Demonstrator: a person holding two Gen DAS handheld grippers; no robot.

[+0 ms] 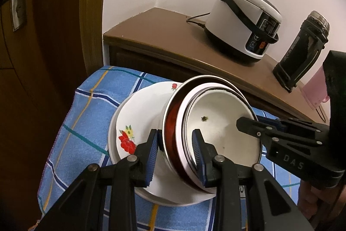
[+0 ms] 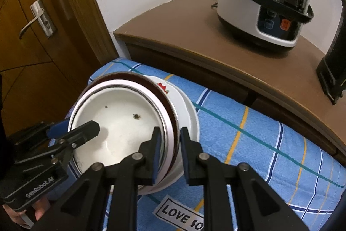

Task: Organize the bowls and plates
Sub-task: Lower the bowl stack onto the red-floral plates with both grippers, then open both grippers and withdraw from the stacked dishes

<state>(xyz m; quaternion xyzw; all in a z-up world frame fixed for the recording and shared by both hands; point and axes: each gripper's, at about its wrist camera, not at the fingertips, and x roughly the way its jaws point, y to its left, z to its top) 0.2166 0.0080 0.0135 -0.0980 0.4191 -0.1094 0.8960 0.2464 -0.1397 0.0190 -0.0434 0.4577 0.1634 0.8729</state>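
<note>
Nested bowls (image 1: pixel 216 122) sit tilted on flowered plates (image 1: pixel 138 122) atop the blue checked cloth (image 1: pixel 86 122). The left gripper (image 1: pixel 176 155) clamps the bowls' rim at seven o'clock, jaws partly closed; the right gripper (image 2: pixel 169 155) pinches the rim at four o'clock, jaws narrow.

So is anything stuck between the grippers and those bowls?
No, nothing visible is in between. Both grippers already have the rim of the stacked bowls between their fingers: the left gripper at one side, the right gripper at the opposite side. The bowls sit tilted on the flowered plate.
</note>
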